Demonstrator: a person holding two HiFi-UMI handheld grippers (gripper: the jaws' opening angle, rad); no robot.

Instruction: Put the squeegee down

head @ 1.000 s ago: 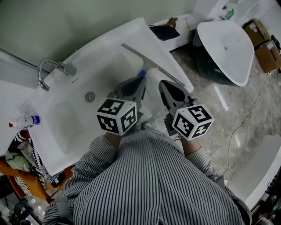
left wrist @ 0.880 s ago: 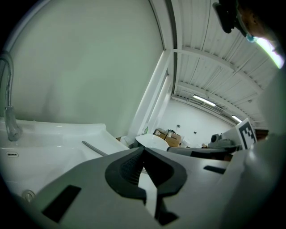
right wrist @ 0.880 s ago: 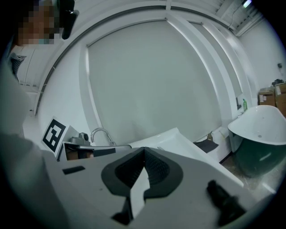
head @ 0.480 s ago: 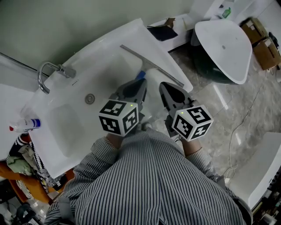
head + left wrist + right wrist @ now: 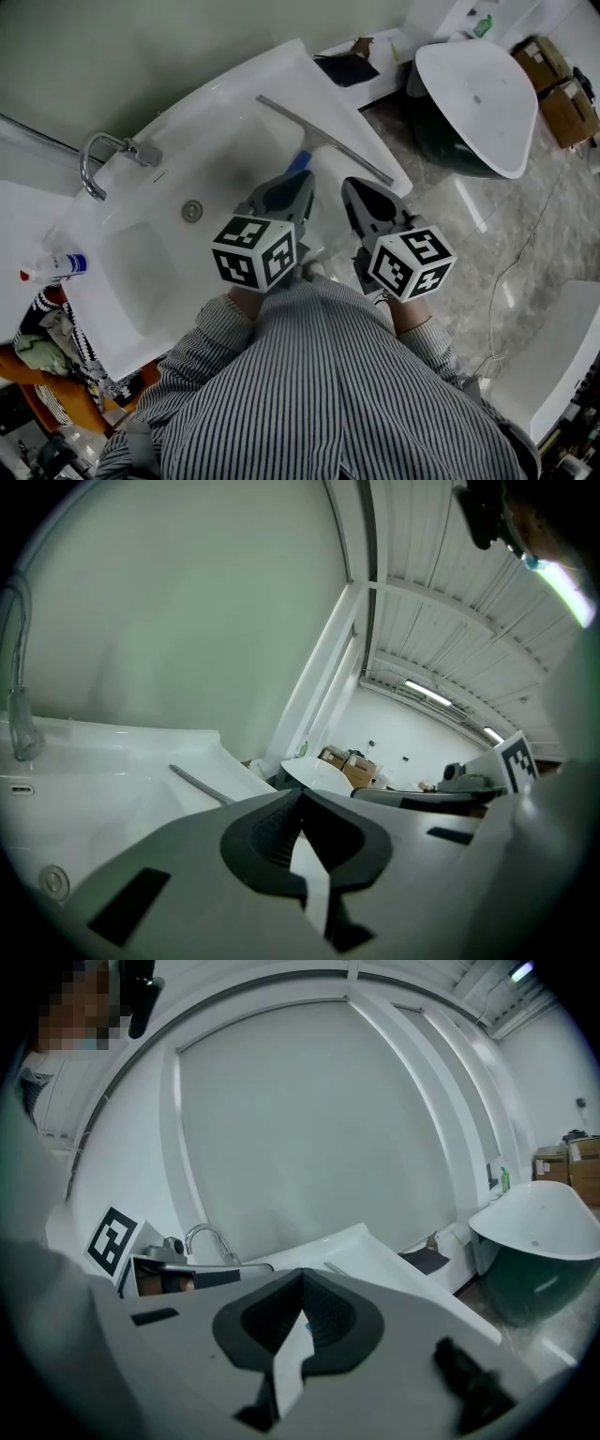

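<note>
The squeegee (image 5: pixel 323 138) lies on the right side of the white sink (image 5: pixel 141 272), its long metal blade along the sink's slope and its blue handle (image 5: pixel 299 160) pointing back toward me. My left gripper (image 5: pixel 302 180) hovers just short of that handle, jaws shut and empty. My right gripper (image 5: pixel 349 186) is beside it to the right, over the sink's edge, also shut with nothing in it. In the left gripper view the blade (image 5: pixel 199 783) shows as a thin grey bar past the closed left gripper (image 5: pixel 300 795). The right gripper (image 5: pixel 302 1275) shows closed jaws too.
A chrome faucet (image 5: pixel 98 155) and a drain (image 5: pixel 192 210) sit at the sink's left. A spray bottle (image 5: pixel 52 265) lies on the counter at far left. A second white basin (image 5: pixel 478 103) and cardboard boxes (image 5: pixel 553 80) stand on the floor at right.
</note>
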